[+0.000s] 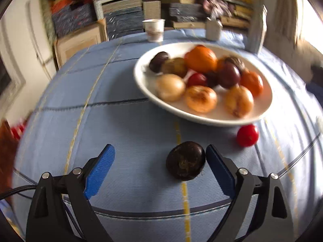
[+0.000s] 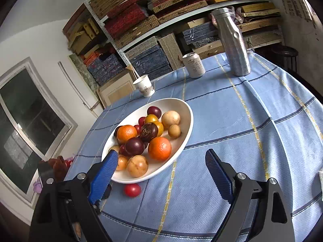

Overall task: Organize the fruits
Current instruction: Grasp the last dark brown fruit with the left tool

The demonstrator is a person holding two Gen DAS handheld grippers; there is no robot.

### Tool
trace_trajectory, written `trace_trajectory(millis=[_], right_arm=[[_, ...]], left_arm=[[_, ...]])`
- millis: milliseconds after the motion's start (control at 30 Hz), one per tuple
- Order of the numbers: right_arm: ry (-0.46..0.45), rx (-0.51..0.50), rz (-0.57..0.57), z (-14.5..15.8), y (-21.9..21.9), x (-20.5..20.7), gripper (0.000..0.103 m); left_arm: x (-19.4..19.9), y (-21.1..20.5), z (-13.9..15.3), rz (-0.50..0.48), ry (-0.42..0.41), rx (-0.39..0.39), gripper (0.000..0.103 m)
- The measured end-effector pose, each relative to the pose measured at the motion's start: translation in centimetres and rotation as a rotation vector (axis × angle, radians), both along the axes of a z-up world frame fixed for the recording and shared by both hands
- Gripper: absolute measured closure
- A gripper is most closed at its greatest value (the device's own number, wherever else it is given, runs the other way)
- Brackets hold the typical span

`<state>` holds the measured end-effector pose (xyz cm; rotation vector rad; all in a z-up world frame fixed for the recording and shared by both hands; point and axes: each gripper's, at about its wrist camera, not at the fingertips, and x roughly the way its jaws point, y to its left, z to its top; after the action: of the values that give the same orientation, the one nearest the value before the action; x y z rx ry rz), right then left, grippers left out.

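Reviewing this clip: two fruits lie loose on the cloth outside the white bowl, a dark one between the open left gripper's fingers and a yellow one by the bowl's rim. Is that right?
Not quite: the loose fruit by the white bowl rim is red, not yellow, as both wrist views show. The dark fruit does lie between the open left gripper fingers.

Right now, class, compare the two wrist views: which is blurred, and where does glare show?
Left wrist view: motion-blurred, the white bowl and paper cup smeared, window glare blowing out the right edge. Right wrist view: sharp, with highlights on the steel bottle. Both bend straight lines.
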<state>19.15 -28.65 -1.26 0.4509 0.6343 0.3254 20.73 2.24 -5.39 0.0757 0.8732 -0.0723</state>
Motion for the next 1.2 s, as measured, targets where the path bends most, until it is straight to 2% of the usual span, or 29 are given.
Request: trace_trajectory(millis=[100,267,667,1000,1200], right_arm=[[-0.005,-0.059,0.045,-0.2,1.6,-0.2,0.014],[-0.014,-0.137,0.107,-0.4,4.0,-0.7,0.014],[0.004,-0.137,0.109,-0.7,4.0,-0.5,0.014],[0.019,-0.159,0.121,-1.2,4.8,-0.4,0.014],[0.043,-0.179,0.124,-1.8,5.2,0.0,0.014]], left_arm=[[0.2,0.7,-0.1,0.006,0.007,-0.029,0.013],[0.1,-0.6,-0.5,-0.032,0.01,0.002,0.013],[-0.1,-2.2,-1.1,-0.059,0.01,0.049,0.013],[0.3,-2.3,-1.5,-0.01,0.024,0.091,0.014],[-0.1,-2.2,-1.1,0.004,-0.005,0.106,0.014]])
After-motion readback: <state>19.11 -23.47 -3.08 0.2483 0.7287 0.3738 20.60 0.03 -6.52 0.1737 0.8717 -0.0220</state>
